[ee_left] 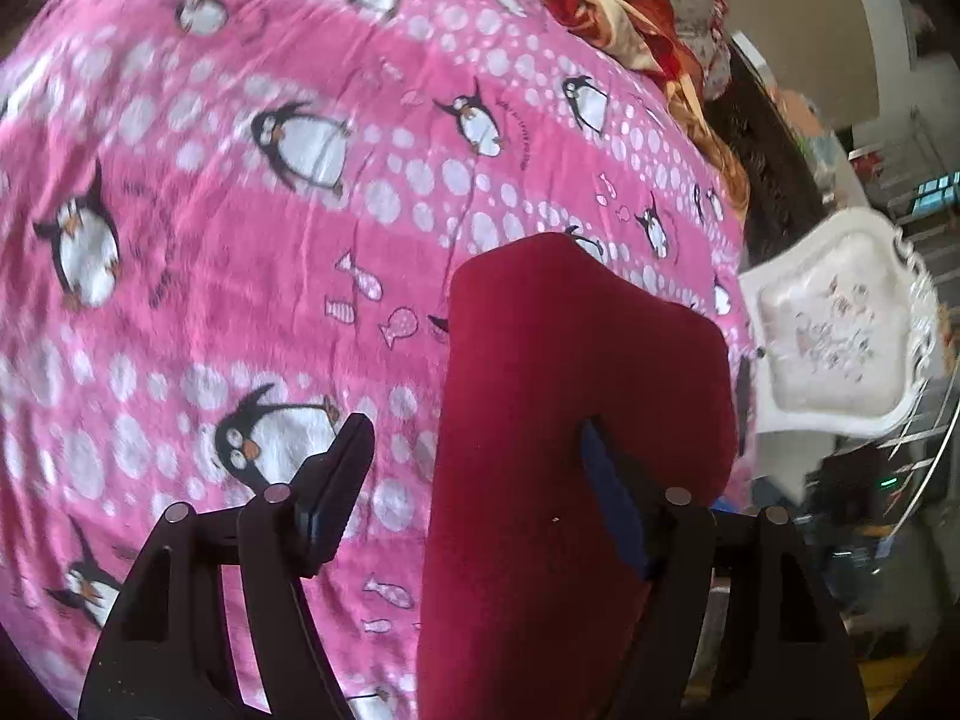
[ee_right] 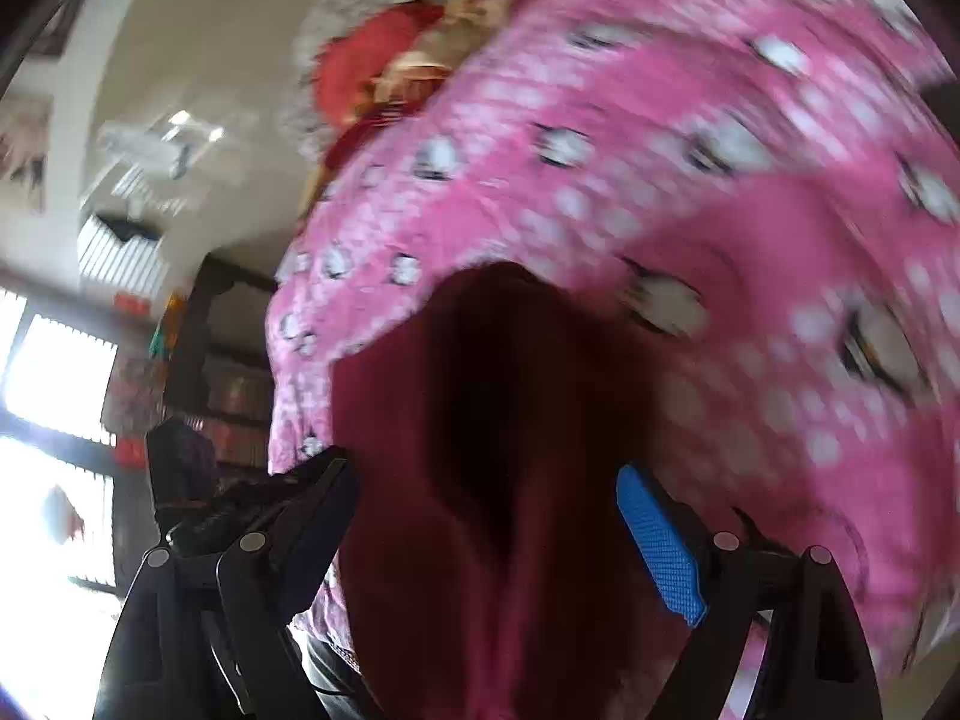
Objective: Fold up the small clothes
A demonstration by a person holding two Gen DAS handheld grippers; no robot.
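A dark red garment (ee_left: 570, 360) lies folded on the pink penguin blanket (ee_left: 240, 240). In the left wrist view it drapes over the right finger of my left gripper (ee_left: 474, 425). The left finger (ee_left: 348, 450) stands clear of the cloth, so the jaws are wide apart and open. The right wrist view is blurred. There the same red garment (ee_right: 492, 360) fills the space between the fingers of my right gripper (ee_right: 486, 471). Its blue pad (ee_right: 660, 540) shows bare beside the cloth, and the jaws are open wide over the blanket (ee_right: 720, 228).
Crumpled red and gold bedding (ee_left: 630, 18) is heaped at the far edge of the blanket, and it shows in the right wrist view too (ee_right: 390, 72). A white ornate chair back (ee_left: 840, 324) stands past the bed's right edge. A dark shelf (ee_right: 228, 372) and a bright window (ee_right: 54, 384) lie to the left.
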